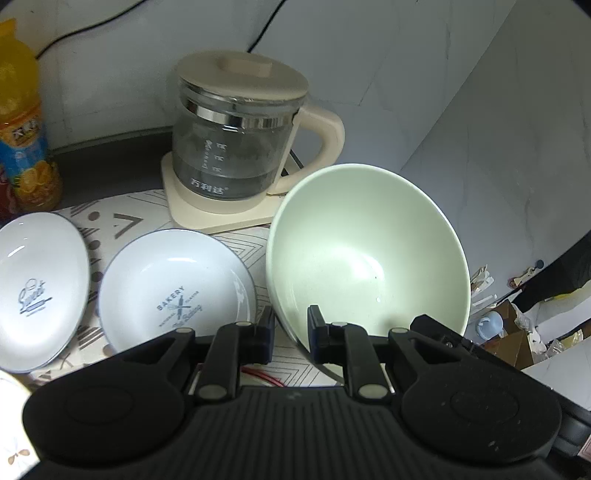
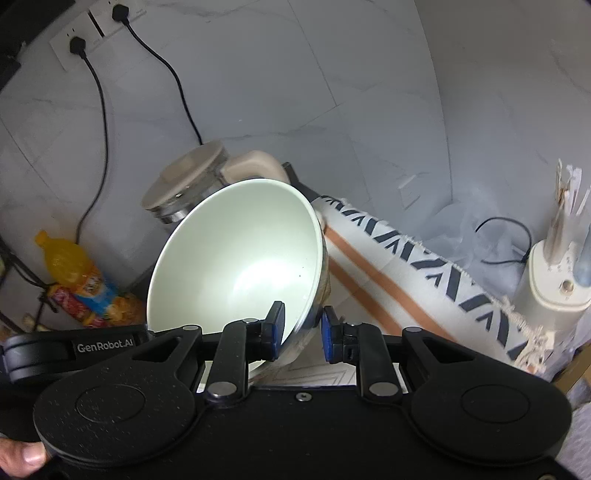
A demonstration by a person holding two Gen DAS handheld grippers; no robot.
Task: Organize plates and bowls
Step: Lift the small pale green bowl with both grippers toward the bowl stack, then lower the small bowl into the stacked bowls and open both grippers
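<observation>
orange drink bottle (image 1: 22, 122) cut by the left edge, kettle (image 2: 184, 184) half hidden behind the green bowl (image 2: 236, 258) — patterned dish (image 1: 14, 424) clipped at the bottom-left corner

Wall (image 2: 369, 92): pale marble-look tiles. Socket strip (image 2: 96, 29) upper left, two black plugs in, cords hanging down. Tabletop (image 1: 110, 170) dark grey, part covered by a patterned cloth (image 1: 122, 221). Light cool, dim.
</observation>
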